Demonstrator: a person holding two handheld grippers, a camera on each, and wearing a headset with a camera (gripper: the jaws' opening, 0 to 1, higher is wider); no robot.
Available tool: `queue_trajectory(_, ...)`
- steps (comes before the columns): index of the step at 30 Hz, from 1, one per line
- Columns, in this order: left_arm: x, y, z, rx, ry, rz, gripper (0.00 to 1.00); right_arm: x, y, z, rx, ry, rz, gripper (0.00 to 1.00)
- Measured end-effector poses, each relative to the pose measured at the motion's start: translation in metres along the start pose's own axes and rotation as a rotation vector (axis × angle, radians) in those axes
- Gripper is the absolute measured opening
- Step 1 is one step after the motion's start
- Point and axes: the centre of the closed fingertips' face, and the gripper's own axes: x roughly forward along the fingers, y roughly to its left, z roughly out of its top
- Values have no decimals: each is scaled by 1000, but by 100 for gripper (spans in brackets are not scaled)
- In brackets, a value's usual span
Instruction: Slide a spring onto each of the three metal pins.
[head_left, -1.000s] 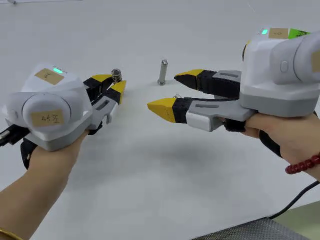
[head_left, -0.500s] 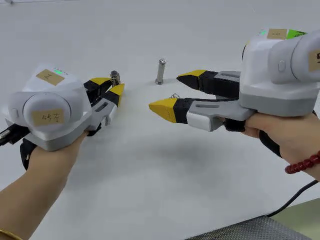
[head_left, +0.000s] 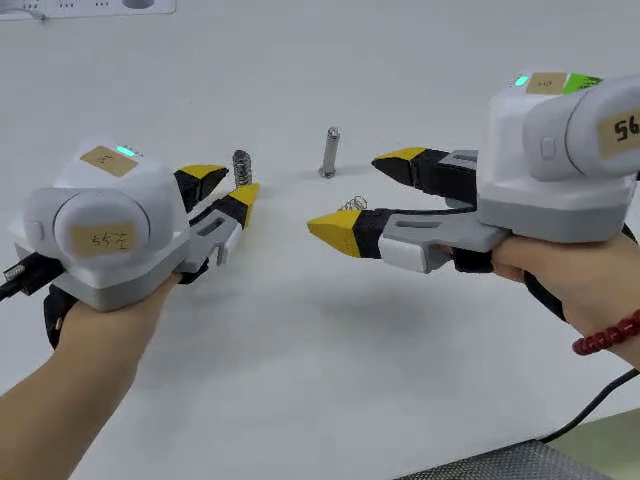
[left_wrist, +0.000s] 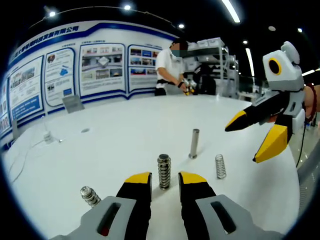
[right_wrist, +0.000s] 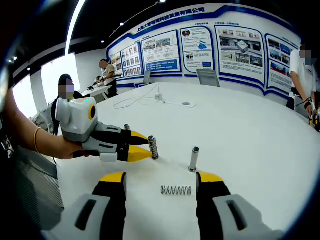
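In the left gripper view, the left gripper (left_wrist: 164, 179) holds its yellow-tipped fingers (left_wrist: 138, 180) parted at bottom centre, gripping nothing. An upright metal pin wearing a coiled spring (left_wrist: 164, 170) stands just ahead of the gap, and a second spring-covered pin (left_wrist: 90, 195) sits at lower left. Low in the right gripper view, the right gripper (right_wrist: 161, 177) spreads its fingers wide on either side of a loose steel spring (right_wrist: 176, 190) lying flat on the white surface (right_wrist: 250, 130), with a bare upright metal pin (right_wrist: 193, 159) just above it at centre.

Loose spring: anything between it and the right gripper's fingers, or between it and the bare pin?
Nothing visible does. The loose spring lies on the table between the open fingers of the right gripper, and the bare pin stands just beyond it, with bare table between.
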Motion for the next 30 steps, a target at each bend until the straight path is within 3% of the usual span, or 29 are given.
queue_trajectory(14,-23,-3,15,-8,34,-17,36,0,-6,-8,-6,36,-51,58)
queue_trajectory(20,-38,-11,22,7,30,-39,41,-2,-5,-12,7,49,-71,61)
queue_trajectory(30,-60,-17,25,8,35,-48,49,-8,-3,-13,10,59,-70,61)
